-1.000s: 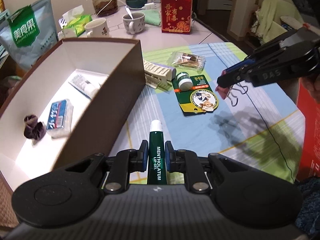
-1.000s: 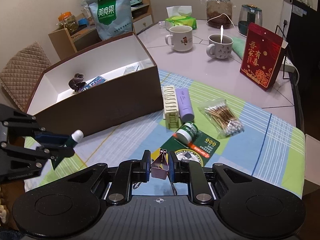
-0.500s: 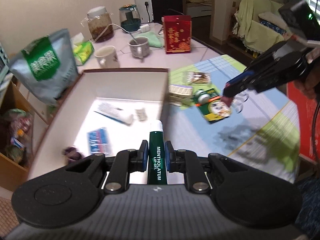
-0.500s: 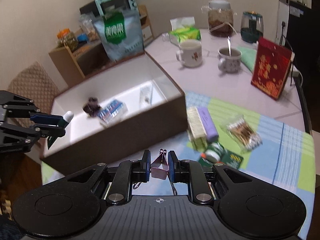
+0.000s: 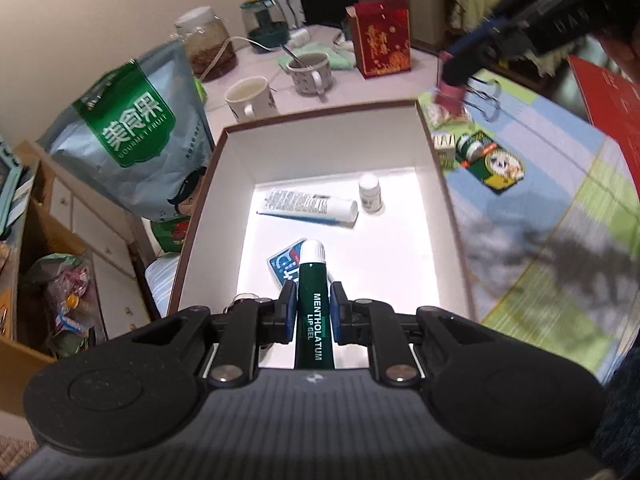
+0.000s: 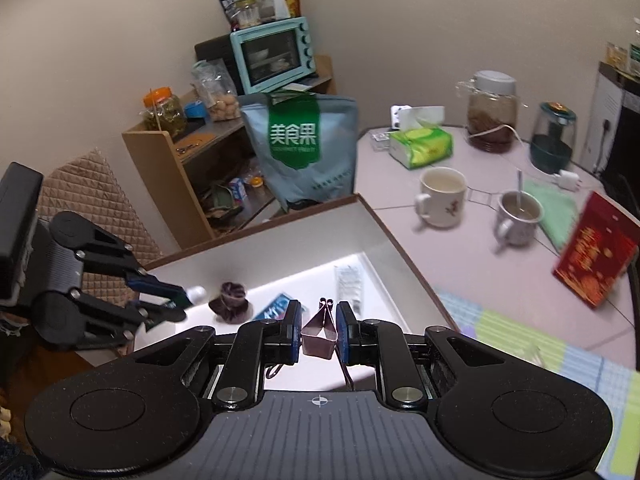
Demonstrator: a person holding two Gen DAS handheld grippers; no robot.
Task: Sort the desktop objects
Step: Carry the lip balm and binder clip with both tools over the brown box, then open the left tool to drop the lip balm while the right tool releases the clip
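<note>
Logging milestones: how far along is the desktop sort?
Done: white-lined brown box already holds a white tube, small white bottle, blue packet and dark scrunchie.

In hand: left gripper clamps the green lip gel tube over the box; right gripper holds a maroon binder clip.

Left: green-capped bottle and green card on the cloth.

a home dining room, toaster oven (image 6: 273,54), mugs (image 6: 441,197), tissue pack (image 6: 421,146)

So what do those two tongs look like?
Both tongs are black plastic. Each has two jointed arms with silver screws, blue pads on the fingers, round discs on both sides and a ribbed grey deck with a small crosshair mark. No cables or sleeves show.
</note>
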